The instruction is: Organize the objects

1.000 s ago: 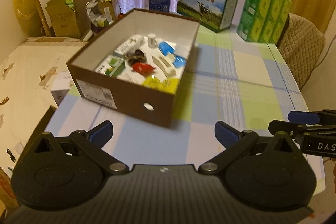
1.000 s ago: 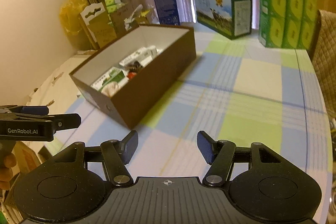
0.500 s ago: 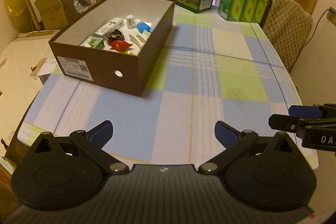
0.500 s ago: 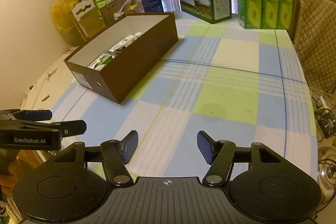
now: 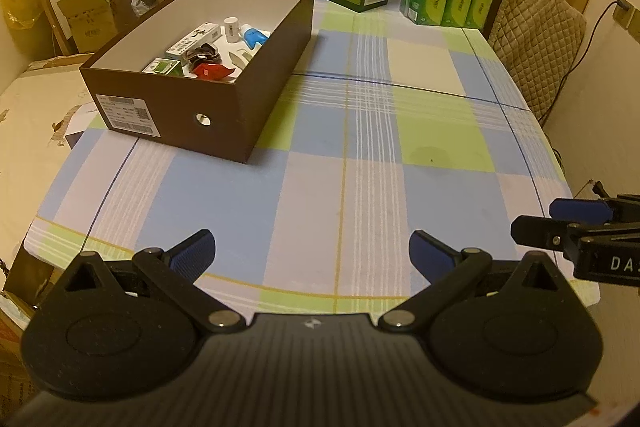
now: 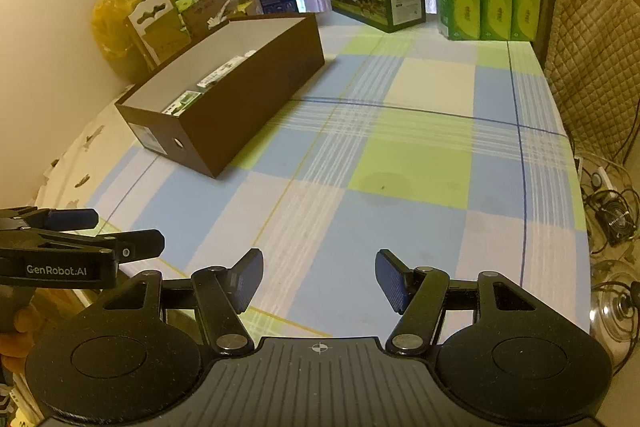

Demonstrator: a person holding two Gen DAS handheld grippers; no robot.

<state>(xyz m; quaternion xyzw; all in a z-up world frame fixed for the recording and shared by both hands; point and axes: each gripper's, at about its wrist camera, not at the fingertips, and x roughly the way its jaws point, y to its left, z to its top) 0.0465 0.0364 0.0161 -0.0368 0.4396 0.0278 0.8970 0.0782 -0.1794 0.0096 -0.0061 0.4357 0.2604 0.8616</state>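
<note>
You've pulled both grippers back; the brown box (image 5: 208, 83) of small items now sits farther off, on the checked tabletop's (image 5: 400, 187) far left. Your left gripper (image 5: 311, 254) and right gripper (image 6: 319, 281) hover empty, fingers wide.

Left gripper (image 5: 312, 255) and right gripper (image 6: 319, 279) side by side, level, jaws spread wide, both empty

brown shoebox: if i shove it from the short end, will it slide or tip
The brown shoebox is low, long and flat-bottomed, so it probably slides across the checked tablecloth rather than tipping. Holding only small packets, it looks light. Its cardboard walls may flex.
</note>
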